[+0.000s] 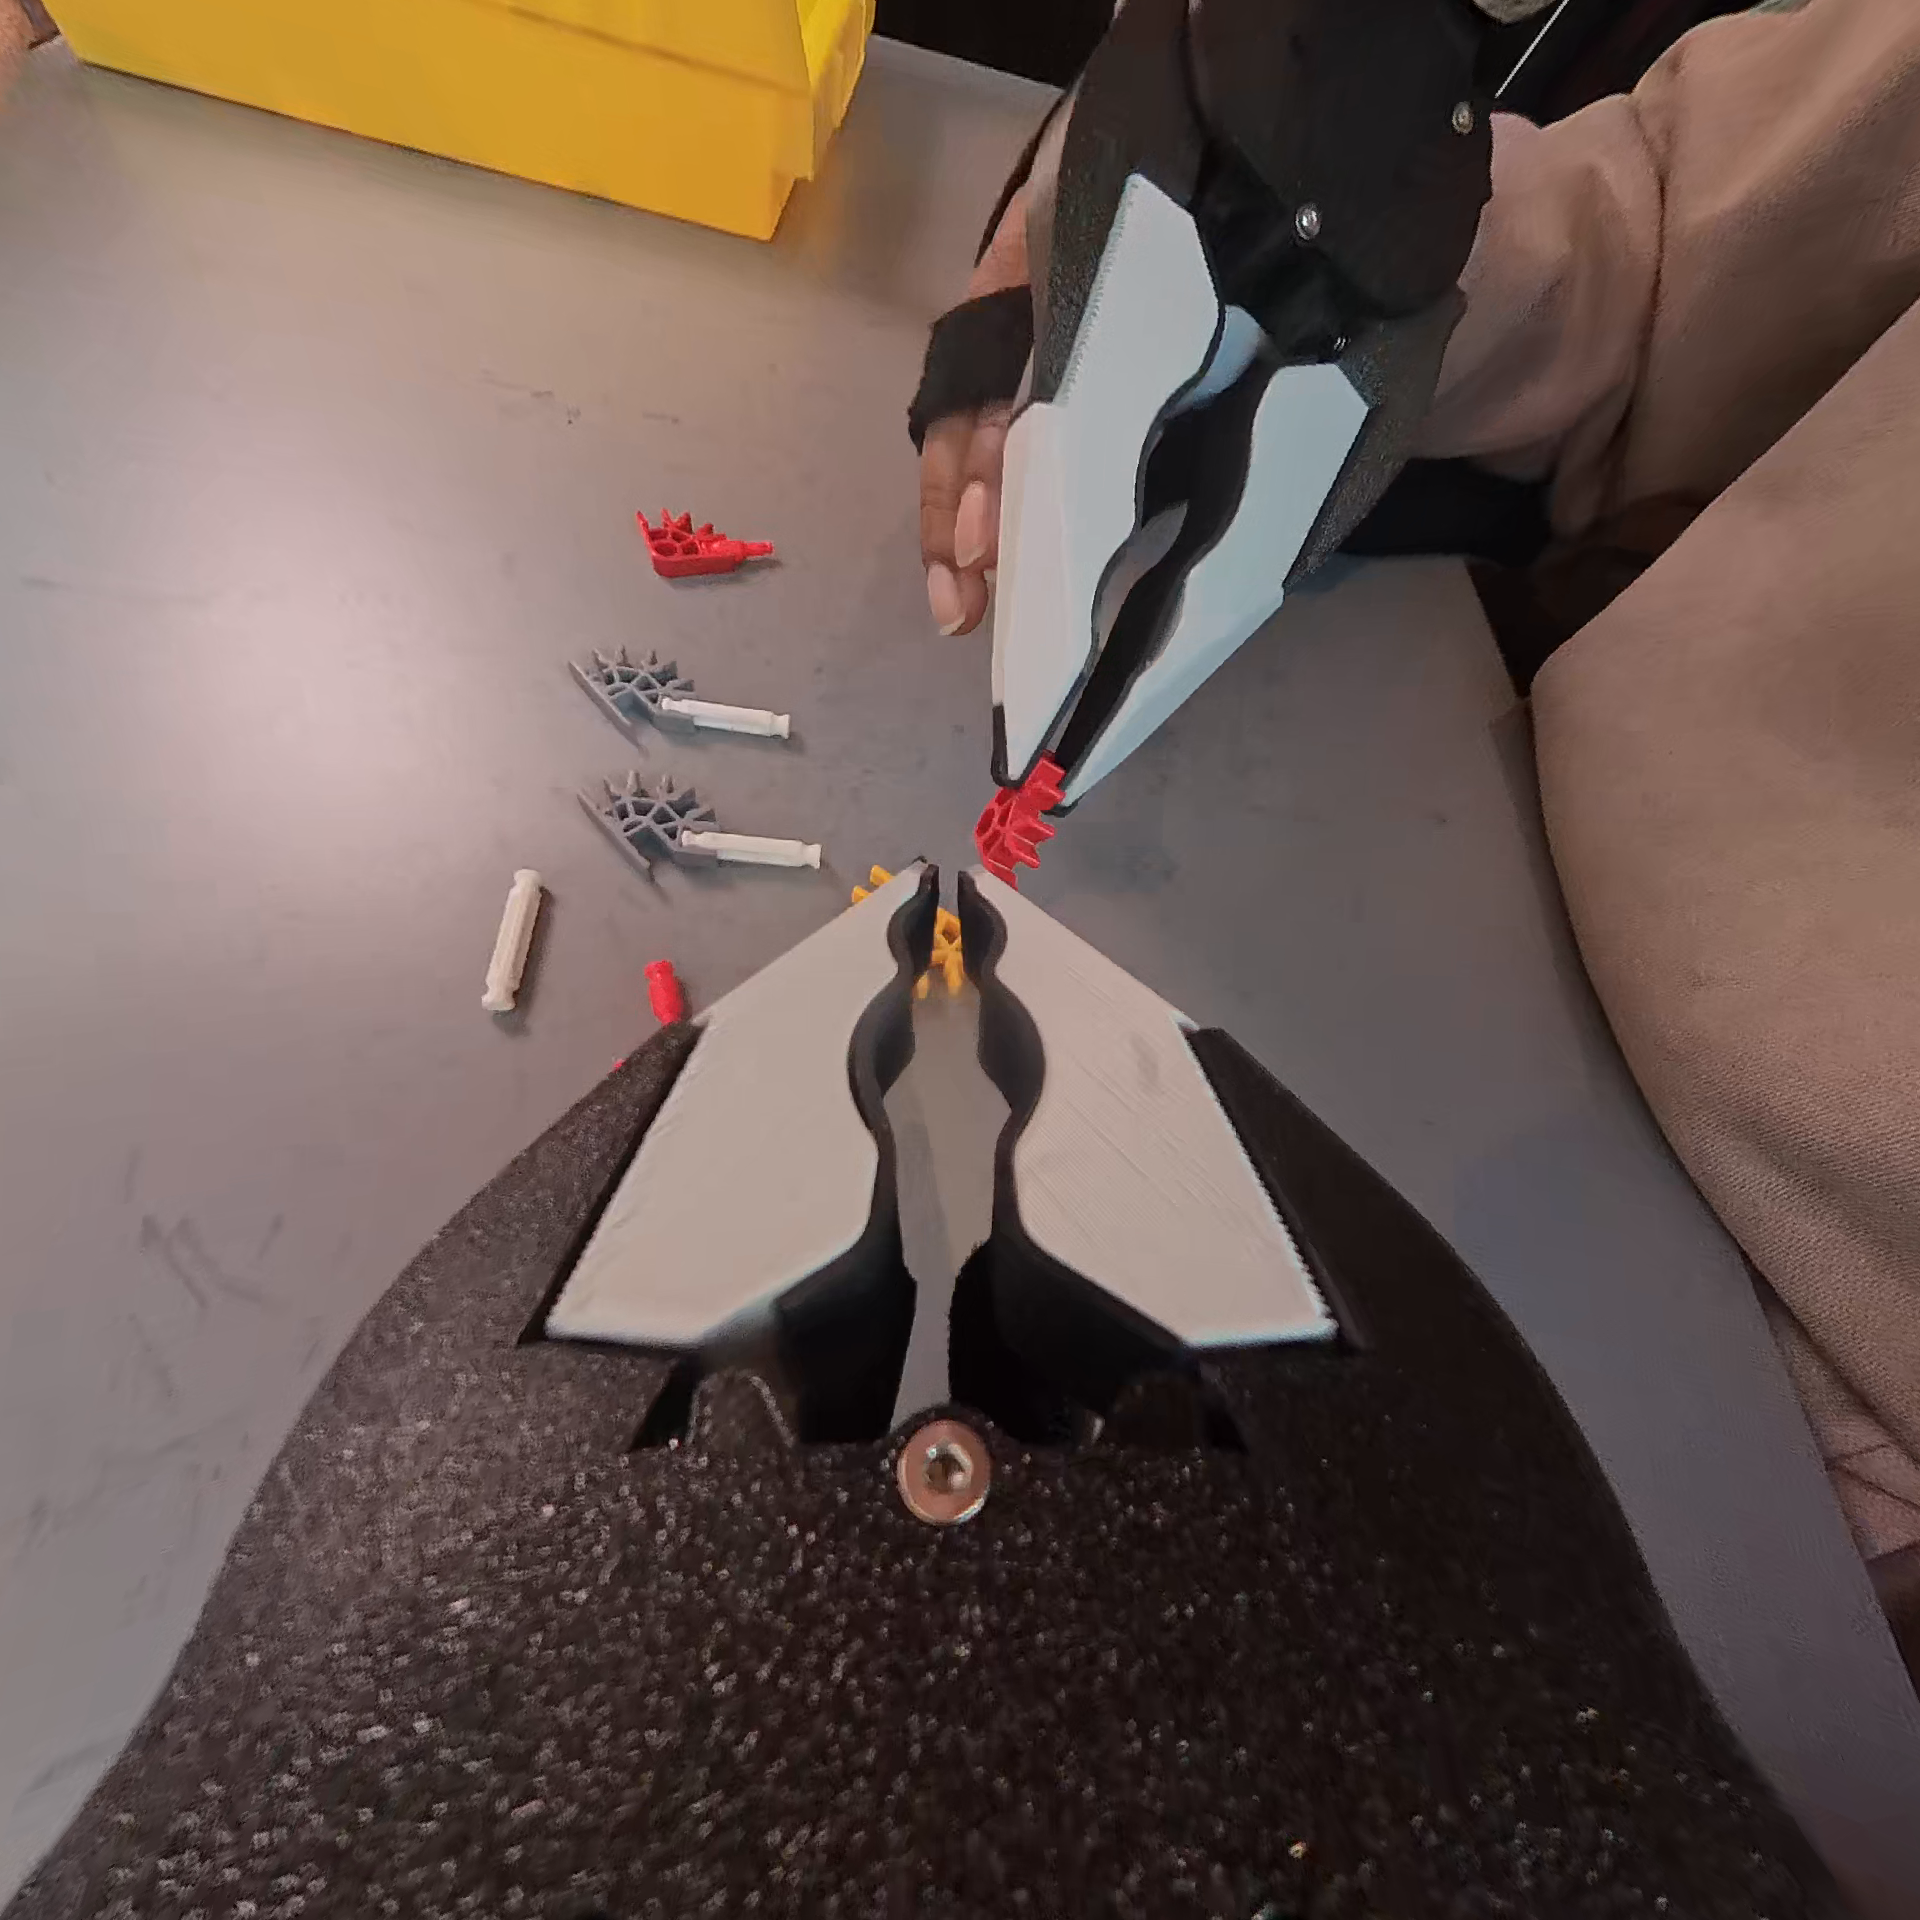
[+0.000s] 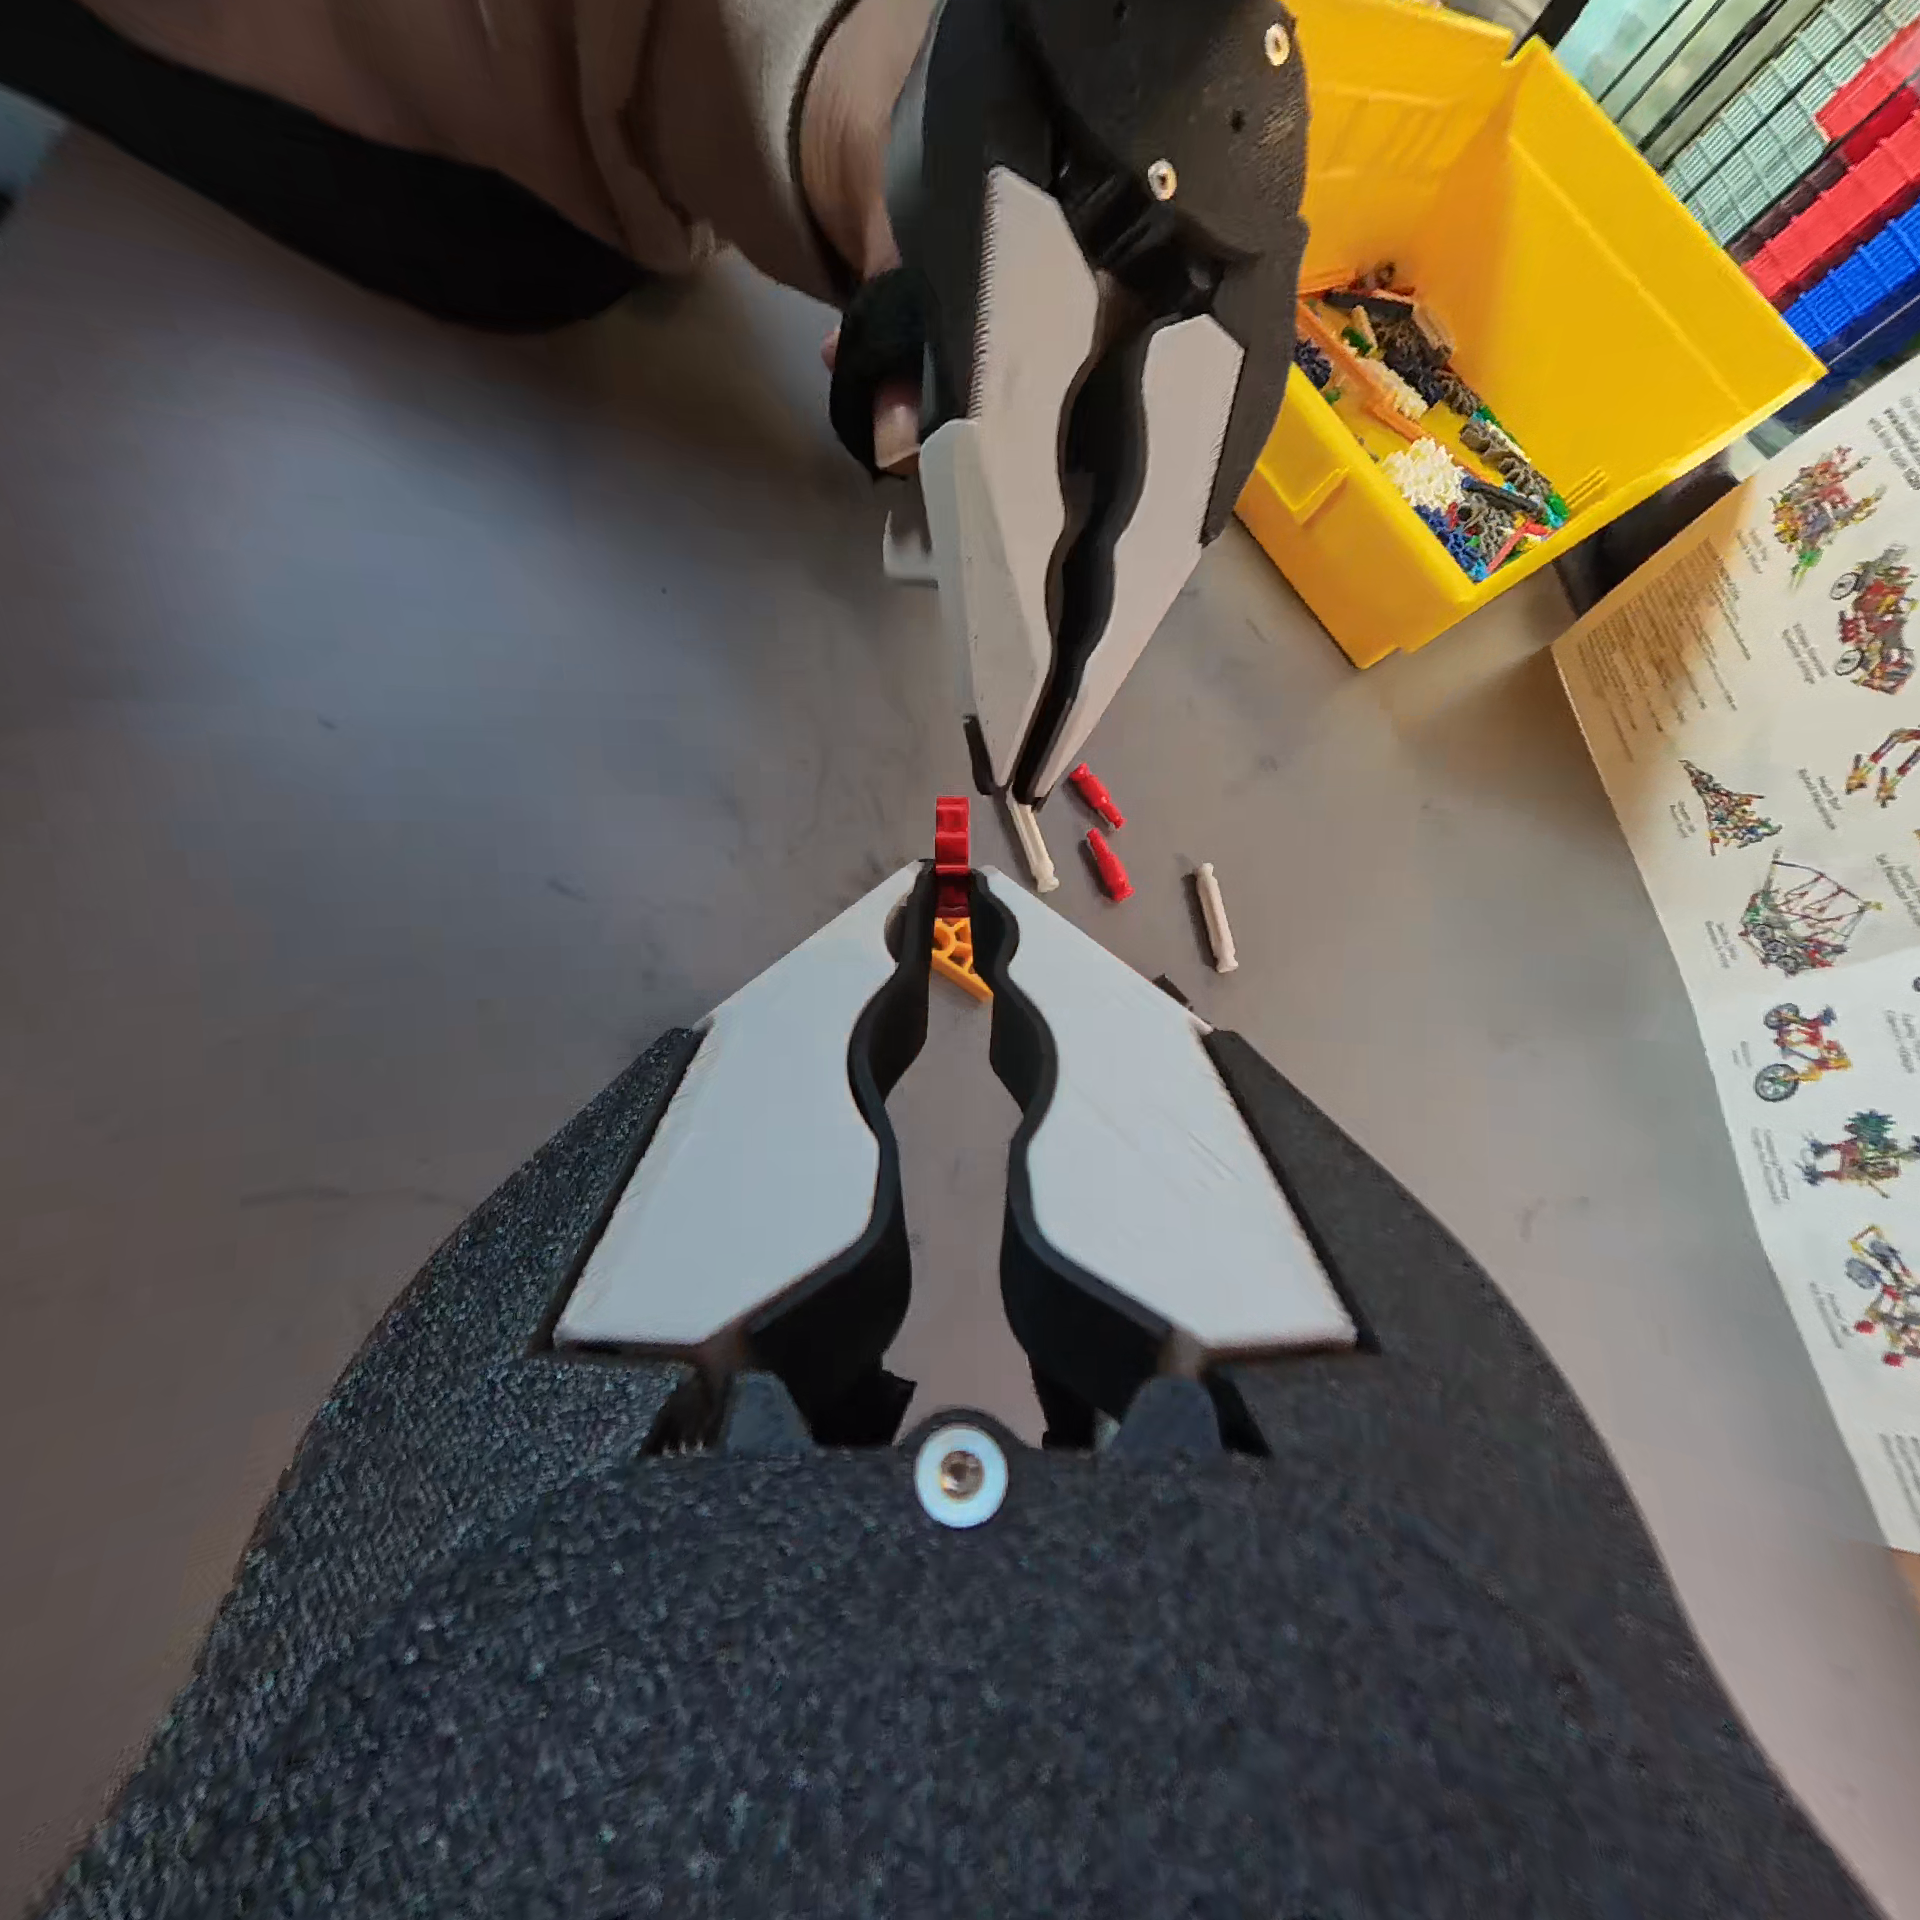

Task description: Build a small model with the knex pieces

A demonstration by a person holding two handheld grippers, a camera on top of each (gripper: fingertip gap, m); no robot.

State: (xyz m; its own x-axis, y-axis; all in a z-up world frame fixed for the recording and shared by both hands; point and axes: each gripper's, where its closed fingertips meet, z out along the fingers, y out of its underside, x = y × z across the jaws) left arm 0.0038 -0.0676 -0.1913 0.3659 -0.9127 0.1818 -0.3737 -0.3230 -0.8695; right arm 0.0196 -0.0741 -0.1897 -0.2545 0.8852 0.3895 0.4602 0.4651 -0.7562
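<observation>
My right gripper (image 2: 951, 883) is shut on a small red toothed connector (image 2: 951, 826), edge-on in its own view. The left wrist view shows that gripper (image 1: 1039, 779) at the upper right, pinching the red connector (image 1: 1013, 831) just above the grey table (image 1: 312, 416). My left gripper (image 1: 948, 883) is shut to a thin slit, and I see nothing between its tips. It hovers just short of the red connector. A yellow connector (image 1: 940, 951) lies on the table below both grippers and also shows in the right wrist view (image 2: 961, 956). The left gripper (image 2: 1006, 781) points down beside a white rod (image 2: 1034, 842).
Two grey connectors with white rods (image 1: 644, 686) (image 1: 655, 816), a red connector with a rod (image 1: 686, 542), a loose white rod (image 1: 512, 940) and a red rod (image 1: 662, 987) lie to the left. A yellow parts bin (image 2: 1507, 312) and a printed sheet (image 2: 1787, 831) sit at the right. Less than 4 cm separates the two grippers' tips. From the left gripper's tips to the red rod (image 1: 662, 987) is close to 7 centimeters. My right wrist view (image 2: 1120, 877) looks at it from another angle.
</observation>
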